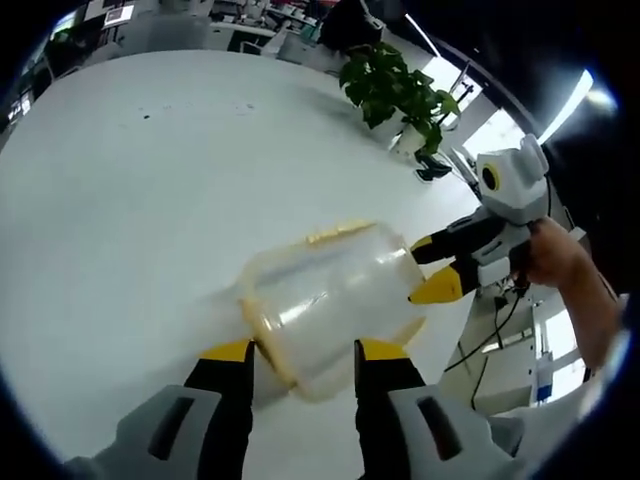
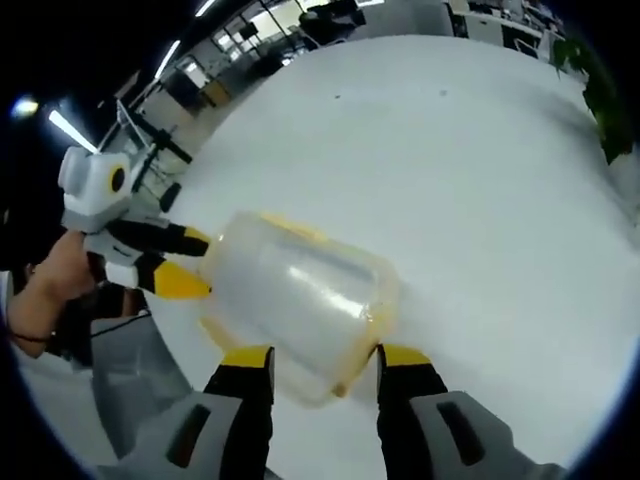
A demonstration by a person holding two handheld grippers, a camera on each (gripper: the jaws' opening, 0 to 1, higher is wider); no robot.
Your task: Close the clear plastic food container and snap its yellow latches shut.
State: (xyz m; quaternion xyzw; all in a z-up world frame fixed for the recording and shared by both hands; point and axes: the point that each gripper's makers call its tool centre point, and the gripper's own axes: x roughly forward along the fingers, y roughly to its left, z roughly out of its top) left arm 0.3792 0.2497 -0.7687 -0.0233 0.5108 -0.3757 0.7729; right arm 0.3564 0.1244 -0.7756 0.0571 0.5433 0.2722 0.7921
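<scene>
We hold the clear box (image 1: 335, 300) over the white table (image 1: 130, 200) between both wide-open grippers, left (image 1: 305, 352) and right (image 2: 325, 357), so we should squeeze its lid gently and evenly.

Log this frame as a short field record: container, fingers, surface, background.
container: clear plastic container, yellow trim, on its side between both grippers
left gripper: fingers open, straddling one end
right gripper: fingers open, straddling the opposite end
latches: state cannot be told
surface: white table
background: potted plant at the table edge
</scene>
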